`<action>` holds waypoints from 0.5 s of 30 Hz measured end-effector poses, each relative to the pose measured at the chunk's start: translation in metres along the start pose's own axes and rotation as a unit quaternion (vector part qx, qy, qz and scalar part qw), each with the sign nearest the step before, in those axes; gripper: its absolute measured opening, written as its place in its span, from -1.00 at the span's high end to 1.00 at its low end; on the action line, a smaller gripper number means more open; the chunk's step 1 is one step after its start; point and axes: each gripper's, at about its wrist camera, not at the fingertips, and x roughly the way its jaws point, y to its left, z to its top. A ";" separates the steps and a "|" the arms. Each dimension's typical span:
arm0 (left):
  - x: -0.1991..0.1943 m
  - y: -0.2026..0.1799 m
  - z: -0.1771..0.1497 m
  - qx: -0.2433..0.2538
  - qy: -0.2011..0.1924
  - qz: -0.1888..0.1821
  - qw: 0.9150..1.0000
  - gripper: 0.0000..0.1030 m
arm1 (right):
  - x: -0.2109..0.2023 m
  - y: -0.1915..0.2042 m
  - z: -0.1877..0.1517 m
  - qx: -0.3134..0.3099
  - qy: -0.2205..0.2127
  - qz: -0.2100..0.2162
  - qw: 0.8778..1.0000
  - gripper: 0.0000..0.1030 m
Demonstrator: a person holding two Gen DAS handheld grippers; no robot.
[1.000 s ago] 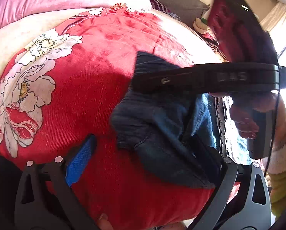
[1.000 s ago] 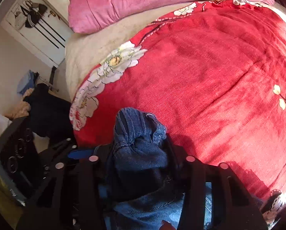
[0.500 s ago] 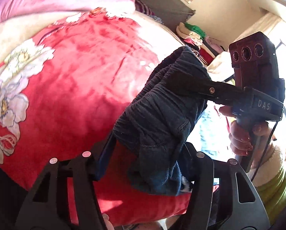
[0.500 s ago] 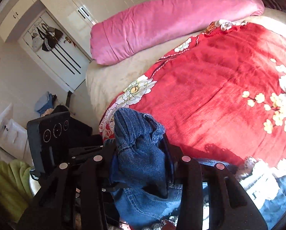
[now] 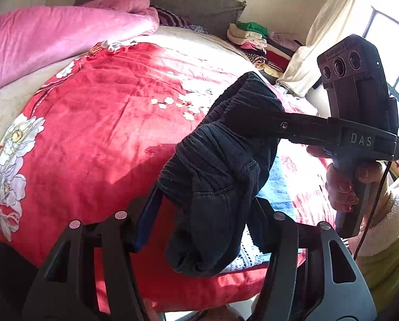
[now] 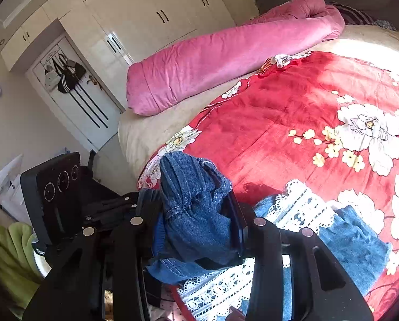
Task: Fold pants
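Note:
The blue denim pants (image 5: 215, 176) hang bunched in the air above the red flowered bedspread (image 5: 92, 133). My left gripper (image 5: 207, 214) is shut on one end of their waistband. My right gripper (image 6: 196, 214) is shut on the other end of the pants (image 6: 194, 203); it also shows in the left wrist view (image 5: 253, 117), clamped on the cloth at right. The pant legs with white lace trim (image 6: 306, 214) trail down onto the bedspread (image 6: 279, 112).
A rolled pink quilt (image 6: 226, 56) lies along the far side of the bed. A stack of folded clothes (image 5: 255, 40) sits by the window curtain (image 5: 325, 34). White wardrobes (image 6: 146, 18) and a door stand beyond the bed.
Both grippers have lifted the pants up off the bedspread. The views have tilted up, so more of the room shows, and the lace-trimmed legs now hang below.

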 end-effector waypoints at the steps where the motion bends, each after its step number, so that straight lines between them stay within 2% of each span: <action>1: 0.001 -0.005 0.000 0.004 0.001 0.002 1.000 0.03 | -0.005 -0.002 -0.003 0.001 -0.003 -0.001 1.000 0.27; 15: 0.024 -0.053 -0.007 0.048 0.023 0.015 0.998 0.02 | -0.045 -0.033 -0.038 0.029 -0.037 -0.008 0.999 0.23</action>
